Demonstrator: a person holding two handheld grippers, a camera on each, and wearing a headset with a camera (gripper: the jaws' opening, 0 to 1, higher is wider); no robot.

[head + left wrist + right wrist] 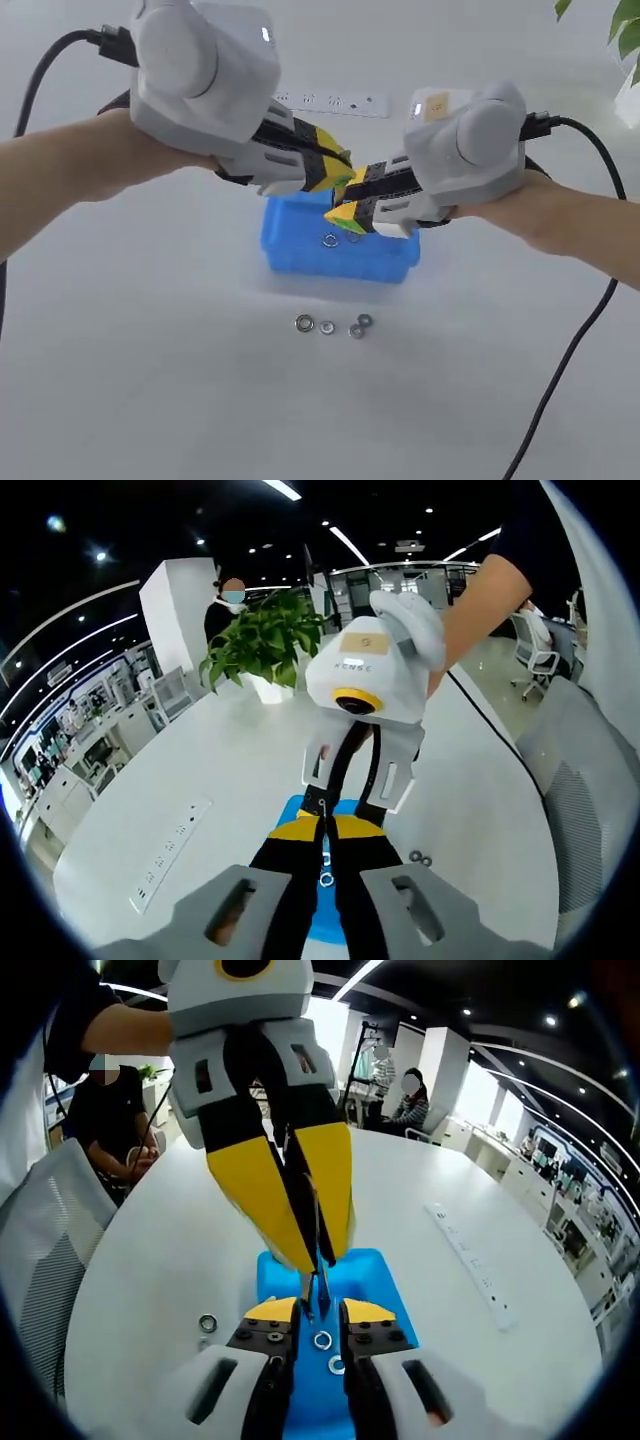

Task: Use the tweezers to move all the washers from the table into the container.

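The blue container (300, 252) stands mid-table with two washers (330, 240) inside; they also show in the right gripper view (322, 1339). Several more washers (327, 326) lie in a row on the table just in front of it. My left gripper (338, 172) hovers over the container, shut on thin dark tweezers (318, 1245) that point down between its yellow jaws. My right gripper (345, 212) faces it tip to tip, and its jaws stand slightly apart on either side of the tweezers' tips. In the left gripper view the tweezers (327, 858) run between my jaws.
A white power strip (330, 101) lies behind the container. Cables trail from both grippers, one across the table's right side (570, 350). Plant leaves (625, 35) hang at the far right. People sit beyond the table in the right gripper view.
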